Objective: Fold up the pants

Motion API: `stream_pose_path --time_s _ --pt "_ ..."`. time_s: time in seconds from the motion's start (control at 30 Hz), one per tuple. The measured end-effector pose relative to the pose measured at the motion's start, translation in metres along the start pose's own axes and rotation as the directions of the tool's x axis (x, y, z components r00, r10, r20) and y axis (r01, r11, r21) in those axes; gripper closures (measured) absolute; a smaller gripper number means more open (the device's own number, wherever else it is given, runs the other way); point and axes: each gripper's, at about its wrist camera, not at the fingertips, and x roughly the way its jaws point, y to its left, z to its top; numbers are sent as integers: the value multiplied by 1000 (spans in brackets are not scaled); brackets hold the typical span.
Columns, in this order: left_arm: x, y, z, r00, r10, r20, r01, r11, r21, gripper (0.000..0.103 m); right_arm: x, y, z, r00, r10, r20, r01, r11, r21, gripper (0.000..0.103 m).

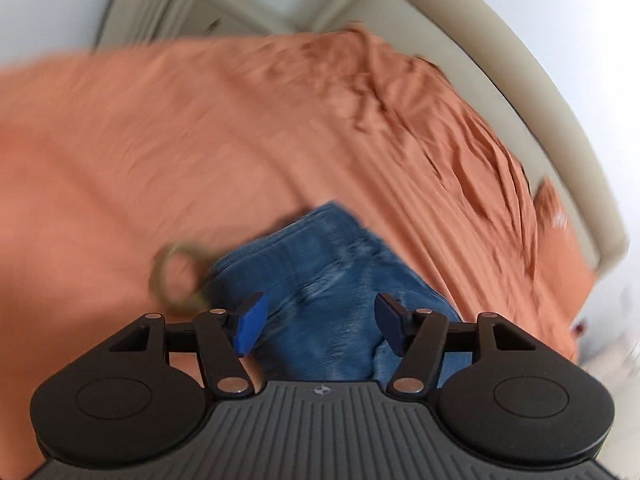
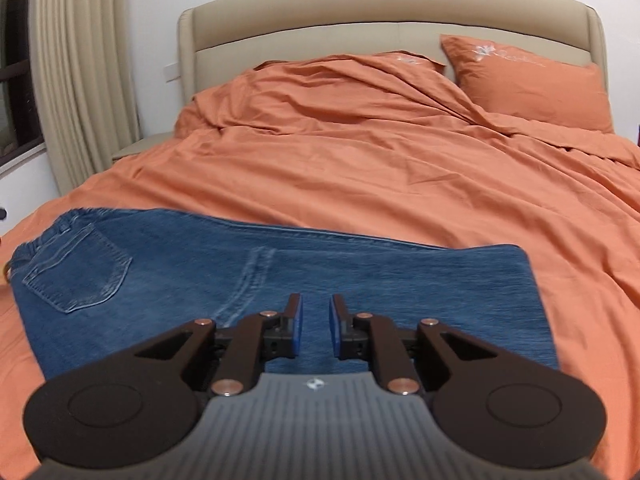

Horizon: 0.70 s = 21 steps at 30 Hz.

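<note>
Pants: blue jeans (image 2: 280, 280) lie flat on the orange bed cover (image 2: 360, 160), near the foot of the bed. They are folded lengthwise, one leg on the other. The waist with a back pocket (image 2: 78, 270) is at the left in the right wrist view, and the straight leg end is at the right.
Left tongs: the left gripper (image 1: 318, 324) hangs over the jeans (image 1: 320, 280) with its jaws wide apart. Nothing is between the blue pads (image 1: 250, 326); only the denim shows below the gap. The picture from this side is blurred.
Right tongs: the right gripper (image 2: 316, 328) is over the middle of the jeans. Its jaws stand only a little apart, with a narrow gap. No cloth is pinched between them.
Ring: a greenish ring (image 1: 178, 276) lies on the cover, just beside the edge of the jeans. It is too blurred to tell what it is.
Bed: a beige headboard (image 2: 360, 12) is at the far end, with an orange pillow (image 2: 532, 80) leaning on it.
Window side: a beige curtain (image 2: 80, 72) hangs at the left of the bed.
</note>
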Motion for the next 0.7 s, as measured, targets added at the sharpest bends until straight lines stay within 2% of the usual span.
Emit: stream_pose_path --time_s 0.13,0.23,0.3,0.47,0.57,0.63,0.67,0.7 --pt "29 35 -8 998 -66 -20 63 987 -151 31 4 7 1 1000 13 6 -13 1000 7 90" --pt "54 48 -12 997 -68 -36 59 976 -208 31 8 7 1 1000 24 6 -24 999 33 89" --pt "68 50 -11 997 -62 -36 53 975 -215 36 12 7 0 999 44 4 -44 998 53 89" --pt "81 51 -7 998 -49 -41 41 981 -189 37 27 15 -1 989 145 -25 -142 987 80 90" --pt "80 50 -8 999 -29 -32 23 984 -175 48 43 24 -7 977 191 -96 -183 979 85 90" --pt "78 51 -9 1000 -16 -26 11 983 -185 57 61 30 -16 962 178 -208 -169 984 63 93" --pt "78 50 -10 1000 -9 -25 4 982 -191 60 66 31 -21 958 166 -236 -156 986 58 93" --pt "77 48 -10 1000 8 -24 -12 982 -188 64 67 30 -24 959 167 -228 -156 986 63 93"
